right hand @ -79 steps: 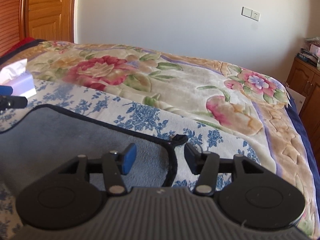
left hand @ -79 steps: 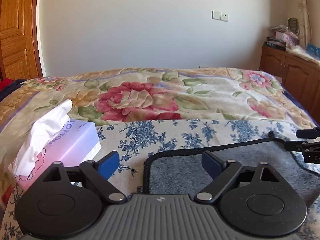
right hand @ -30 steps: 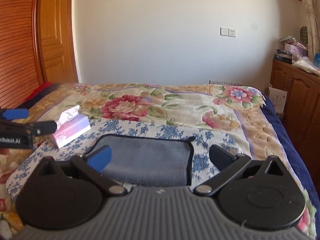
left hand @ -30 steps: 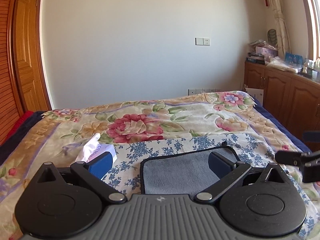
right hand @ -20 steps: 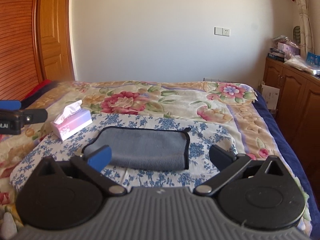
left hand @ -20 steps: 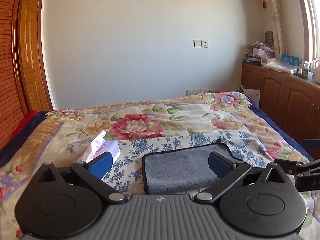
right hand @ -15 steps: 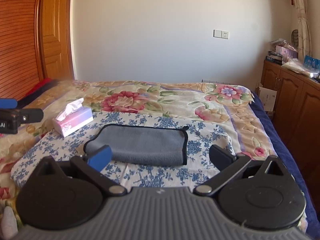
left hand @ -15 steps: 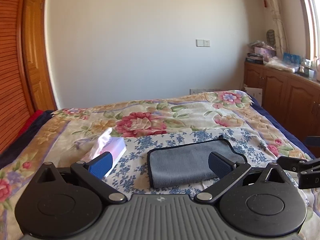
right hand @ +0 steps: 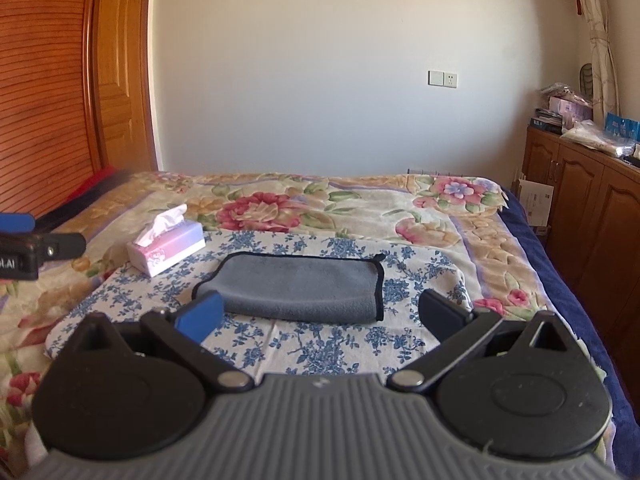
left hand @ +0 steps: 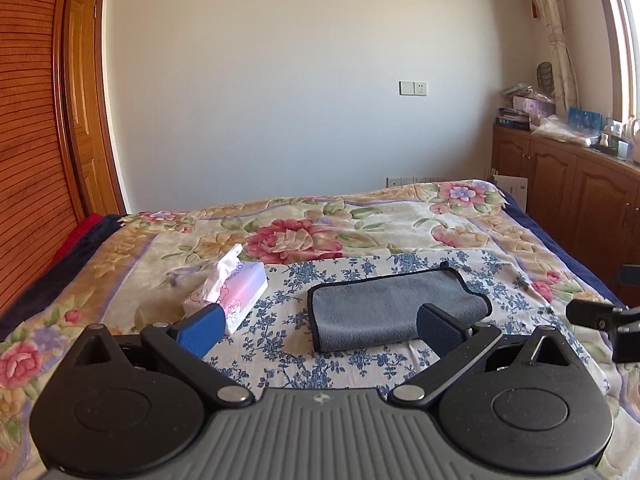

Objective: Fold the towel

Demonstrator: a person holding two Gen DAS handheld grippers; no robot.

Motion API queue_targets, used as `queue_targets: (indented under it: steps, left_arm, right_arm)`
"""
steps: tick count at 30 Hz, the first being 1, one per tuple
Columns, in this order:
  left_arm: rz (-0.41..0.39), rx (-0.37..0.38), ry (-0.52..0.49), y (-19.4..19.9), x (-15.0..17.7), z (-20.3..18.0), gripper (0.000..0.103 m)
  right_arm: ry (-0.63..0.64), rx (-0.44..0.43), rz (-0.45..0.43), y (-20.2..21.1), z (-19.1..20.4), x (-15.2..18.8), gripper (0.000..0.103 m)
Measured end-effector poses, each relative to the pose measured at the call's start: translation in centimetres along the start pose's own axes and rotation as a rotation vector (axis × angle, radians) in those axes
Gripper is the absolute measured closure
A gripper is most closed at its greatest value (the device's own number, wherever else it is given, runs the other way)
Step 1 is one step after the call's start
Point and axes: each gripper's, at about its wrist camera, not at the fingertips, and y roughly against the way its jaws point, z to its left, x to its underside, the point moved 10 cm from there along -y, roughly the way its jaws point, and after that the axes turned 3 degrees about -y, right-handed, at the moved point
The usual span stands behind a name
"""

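Observation:
A grey towel [left hand: 392, 304] with black trim lies folded into a long rectangle on a blue-flowered white cloth [left hand: 280, 328] on the bed. It also shows in the right wrist view [right hand: 300, 286]. My left gripper [left hand: 320, 330] is open and empty, held back from the towel and above the bed. My right gripper [right hand: 320, 318] is open and empty too, also well short of the towel. The right gripper's fingers show at the right edge of the left wrist view [left hand: 592, 314], and the left gripper's fingers at the left edge of the right wrist view [right hand: 44, 246].
A pink tissue box [left hand: 234, 294] stands on the bed left of the towel, also in the right wrist view [right hand: 166, 246]. A floral blanket [left hand: 304, 236] covers the bed. Wooden cabinets [left hand: 568, 188] line the right wall. A wooden door [right hand: 116, 80] is at the left.
Both grippers have let go of the towel, opened wide, and pulled back and up away from the bed. The towel stays folded on the cloth.

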Motion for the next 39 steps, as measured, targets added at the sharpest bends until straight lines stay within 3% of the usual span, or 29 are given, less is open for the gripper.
queue_targets:
  steps: [29,39]
  left_arm:
    - [0.029,-0.007,0.025,4.2,6.4,1.2,0.0]
    - [-0.027,-0.038,-0.006,5.1,8.3,1.4,0.0]
  right_arm:
    - [0.021,0.008,-0.025,4.2,1.5,3.5,0.0]
    - [-0.03,0.022,-0.03,4.4,0.6,5.8,0.0]
